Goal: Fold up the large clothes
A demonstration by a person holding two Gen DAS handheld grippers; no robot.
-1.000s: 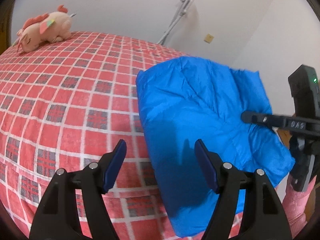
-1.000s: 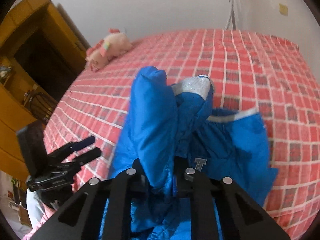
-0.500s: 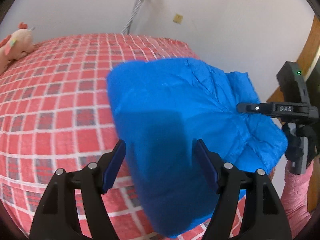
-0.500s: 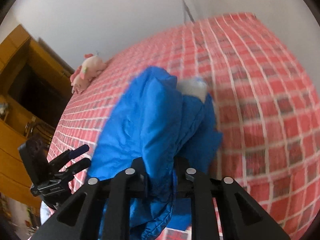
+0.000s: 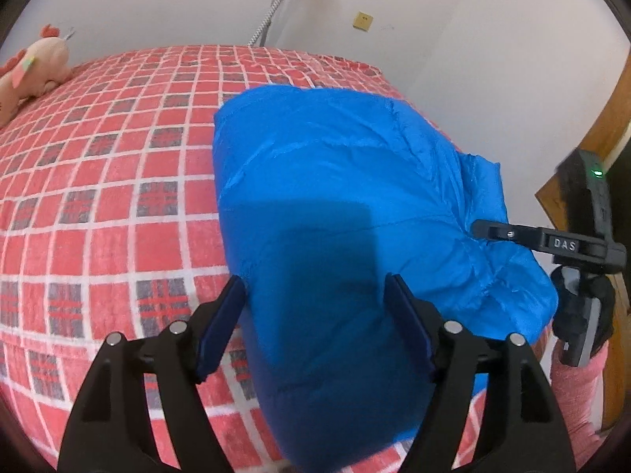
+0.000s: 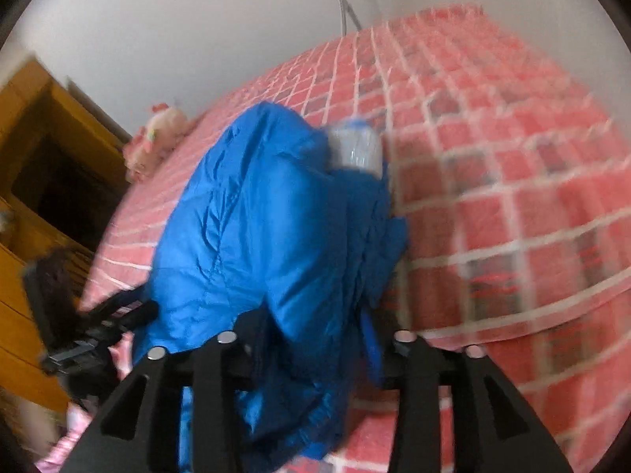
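Folded blue jacket [image 5: 355, 205] on red checked bed [image 5: 110, 213], left gripper [image 5: 315, 315] fingers spread astride its near end, right gripper [image 6: 311, 339] fingers just opening, jacket edge between them, unpinched

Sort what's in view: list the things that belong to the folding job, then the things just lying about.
For the job: blue jacket, left claw, right claw, checked bed cover it lies on.

Lying about: pink plush toy, wall socket, wooden cupboard.
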